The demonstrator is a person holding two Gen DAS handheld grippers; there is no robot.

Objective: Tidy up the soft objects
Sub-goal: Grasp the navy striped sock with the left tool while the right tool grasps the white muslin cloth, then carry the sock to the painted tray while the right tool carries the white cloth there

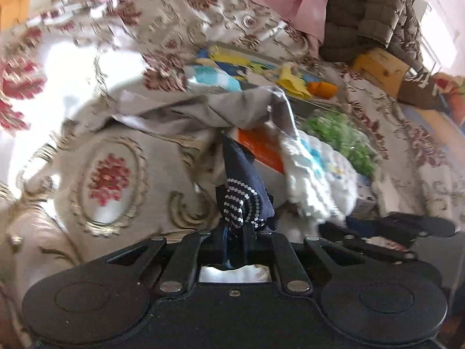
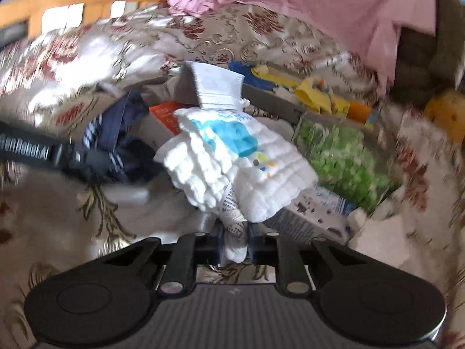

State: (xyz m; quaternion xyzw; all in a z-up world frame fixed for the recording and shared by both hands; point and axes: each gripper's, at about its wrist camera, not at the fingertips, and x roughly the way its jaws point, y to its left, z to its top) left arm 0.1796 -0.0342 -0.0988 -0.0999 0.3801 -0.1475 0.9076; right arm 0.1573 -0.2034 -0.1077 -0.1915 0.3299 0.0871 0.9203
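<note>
My left gripper (image 1: 237, 232) is shut on a navy cloth with white dots (image 1: 242, 197) and holds it above the floral bedspread (image 1: 110, 174). My right gripper (image 2: 236, 235) is shut on a white ruffled cloth with a blue print (image 2: 232, 151) and its printed label. The white cloth also shows in the left wrist view (image 1: 316, 174), right of the navy one. The left gripper with the navy cloth (image 2: 113, 133) shows at the left of the right wrist view. A grey cloth (image 1: 203, 113) lies behind.
A grey tray (image 2: 302, 116) behind holds a green fuzzy item (image 2: 343, 157), yellow cloths (image 2: 316, 93) and an orange box (image 2: 165, 116). A white sock (image 2: 218, 87) sits on top. Pink fabric (image 2: 305, 8) and a brown quilted jacket (image 1: 369, 20) lie at the back.
</note>
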